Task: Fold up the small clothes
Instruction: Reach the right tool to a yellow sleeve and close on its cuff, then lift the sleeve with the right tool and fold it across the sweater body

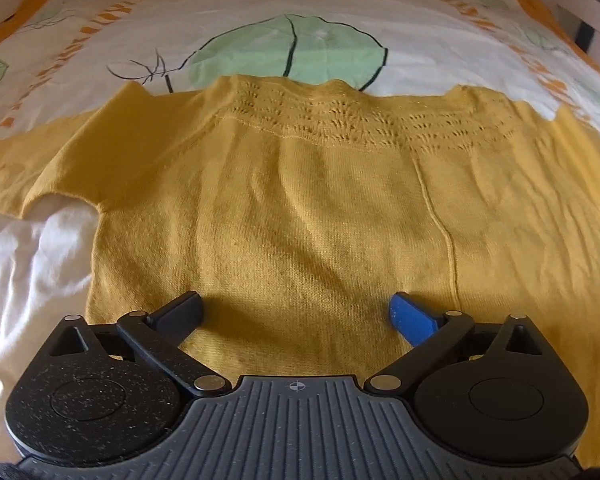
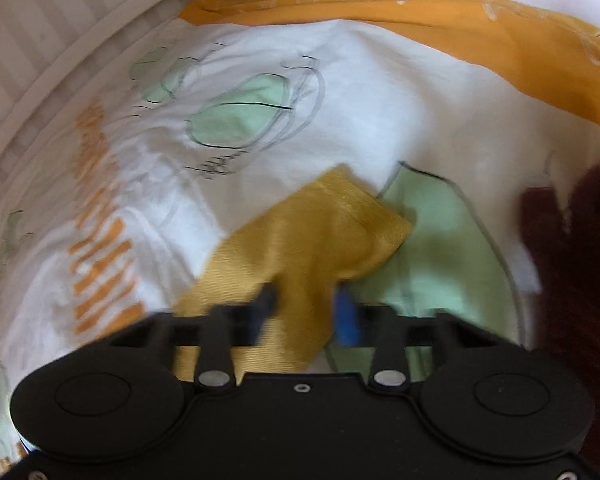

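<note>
Left wrist view, yellow sweater (image 1: 300, 200) flat, neckline away, jaws wide; right jaws pinching sleeve (image 2: 312, 240)

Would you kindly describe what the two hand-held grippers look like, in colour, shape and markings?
Each black hand-held gripper, left and right, has two round discs, silver rivets and linkage arms, with one black finger and one blue finger. The left body is grey, ribbed, with a crosshair mark; its left disc is speckled.

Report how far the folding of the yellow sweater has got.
Done: the yellow sweater lies spread flat on the bedsheet. In hand: the right gripper is shut on a sleeve; the left gripper is open over the hem. Left: every fold, none visible yet.
</note>
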Action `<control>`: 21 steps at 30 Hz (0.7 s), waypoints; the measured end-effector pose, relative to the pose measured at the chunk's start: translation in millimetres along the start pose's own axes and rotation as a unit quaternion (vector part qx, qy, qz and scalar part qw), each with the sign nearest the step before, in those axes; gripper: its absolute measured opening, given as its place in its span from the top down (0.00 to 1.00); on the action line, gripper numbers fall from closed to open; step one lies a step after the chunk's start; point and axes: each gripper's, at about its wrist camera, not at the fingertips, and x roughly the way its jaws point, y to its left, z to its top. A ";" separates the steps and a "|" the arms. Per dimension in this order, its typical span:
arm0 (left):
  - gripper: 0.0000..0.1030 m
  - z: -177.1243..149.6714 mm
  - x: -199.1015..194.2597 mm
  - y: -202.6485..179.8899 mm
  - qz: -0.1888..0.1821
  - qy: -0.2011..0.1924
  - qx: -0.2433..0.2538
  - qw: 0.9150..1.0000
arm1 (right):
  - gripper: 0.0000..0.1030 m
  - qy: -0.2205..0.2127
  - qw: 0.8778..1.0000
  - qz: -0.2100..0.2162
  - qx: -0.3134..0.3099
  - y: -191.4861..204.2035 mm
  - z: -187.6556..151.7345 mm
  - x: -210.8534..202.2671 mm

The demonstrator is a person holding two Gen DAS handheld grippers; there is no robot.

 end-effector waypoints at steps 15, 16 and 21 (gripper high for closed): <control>0.15 29.6 -43.7 81.9 -0.006 -0.064 -0.042 0.997 | 0.86 -0.063 0.982 0.046 -0.169 148.9 -9.8 -113.0; 0.15 32.9 -42.7 86.6 -0.003 -0.064 -0.041 0.997 | 0.86 -0.067 0.980 0.061 -0.177 164.9 -16.7 -121.3; 0.15 44.3 -48.7 103.7 0.018 -0.088 -0.049 0.995 | 0.86 -0.070 0.963 0.132 -0.224 241.5 -67.4 -151.7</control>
